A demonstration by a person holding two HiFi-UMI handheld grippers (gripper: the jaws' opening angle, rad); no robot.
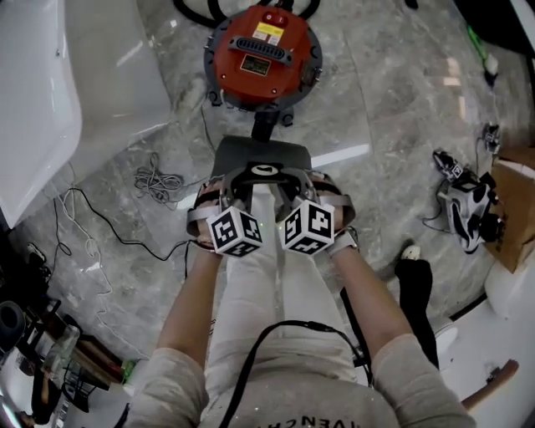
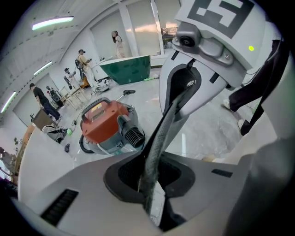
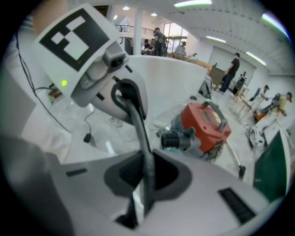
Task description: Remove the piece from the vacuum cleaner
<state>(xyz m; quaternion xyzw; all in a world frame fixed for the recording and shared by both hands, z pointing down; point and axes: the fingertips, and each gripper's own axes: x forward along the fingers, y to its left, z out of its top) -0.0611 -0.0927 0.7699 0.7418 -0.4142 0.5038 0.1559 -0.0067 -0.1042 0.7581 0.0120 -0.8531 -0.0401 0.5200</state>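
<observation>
The red vacuum cleaner [image 1: 261, 52] stands on the marble floor, straight ahead of me. Its ribbed hose port [image 2: 134, 136] [image 3: 172, 138] shows bare in both gripper views. I hold a flat grey nozzle piece [image 1: 238, 157] with a black socket [image 2: 175, 171] in its middle, in the air in front of the vacuum and apart from its port. My left gripper [image 1: 240, 185] and right gripper [image 1: 292, 185] sit side by side, angled toward each other, both shut on this piece. Seen from the left gripper [image 2: 148, 186], the right gripper's marker cube [image 2: 226, 14] is opposite; the right gripper [image 3: 144, 186] sees the mirrored scene.
A white tub-like body [image 1: 42, 100] fills the left side. Loose cables [image 1: 157, 180] lie on the floor left of the piece. Black-and-white gear [image 1: 466, 201] and a cardboard box [image 1: 516, 201] sit at the right. Several people stand far off in the hall [image 2: 82, 64].
</observation>
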